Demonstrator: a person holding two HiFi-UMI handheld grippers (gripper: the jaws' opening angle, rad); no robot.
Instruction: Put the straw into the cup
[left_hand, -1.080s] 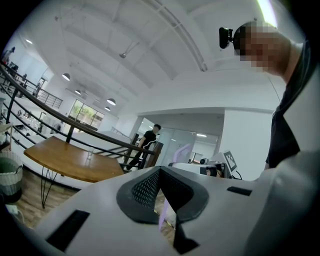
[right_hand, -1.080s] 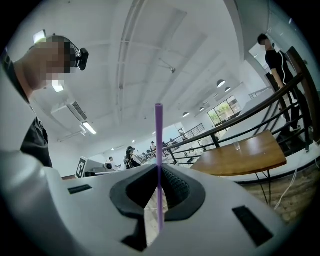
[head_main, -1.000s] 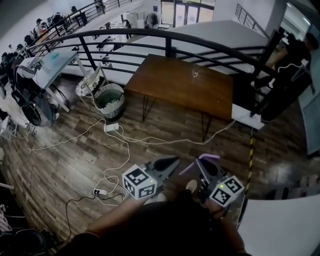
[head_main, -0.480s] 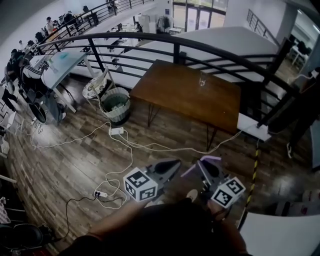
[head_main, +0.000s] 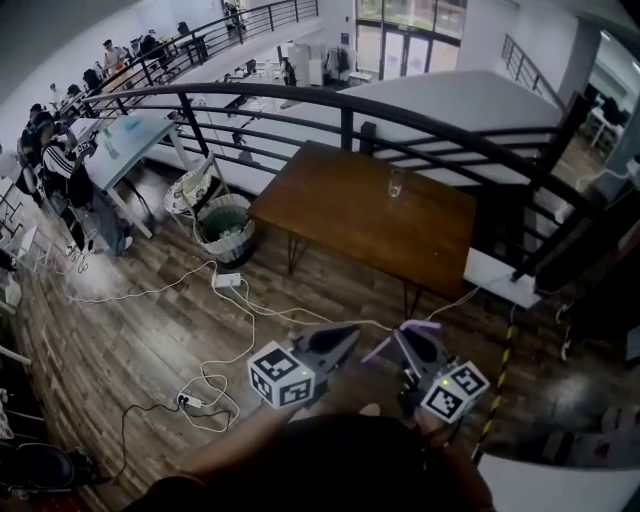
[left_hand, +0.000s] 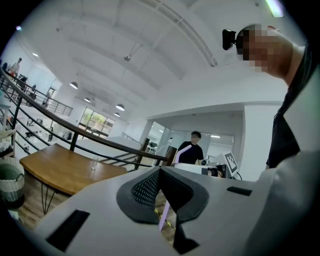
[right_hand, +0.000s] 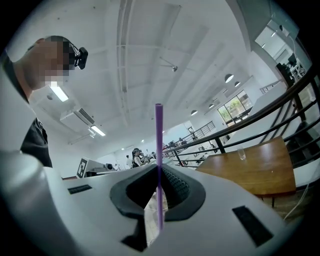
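A clear glass cup (head_main: 396, 181) stands near the far edge of a brown wooden table (head_main: 350, 215), well ahead of both grippers. In the head view my right gripper (head_main: 404, 332) is shut on a purple straw (head_main: 420, 327) that lies crosswise through its jaws. In the right gripper view the straw (right_hand: 159, 140) stands upright between the pads, with the cup (right_hand: 242, 154) far off to the right. My left gripper (head_main: 348, 335) is shut with nothing in it, close beside the right one. The left gripper view shows the cup (left_hand: 93, 163) on the table (left_hand: 55, 170).
A black metal railing (head_main: 300, 95) curves behind the table. A round waste bin (head_main: 222, 213) stands left of it. White cables and a power strip (head_main: 225, 281) lie on the wooden floor. Yellow-black tape (head_main: 498, 385) runs at the right. People sit at desks far left.
The head view has shifted a little and the table now sits slightly lower and nearer. A person at the right railing has left the view. Both grippers keep their pose, the straw still held.
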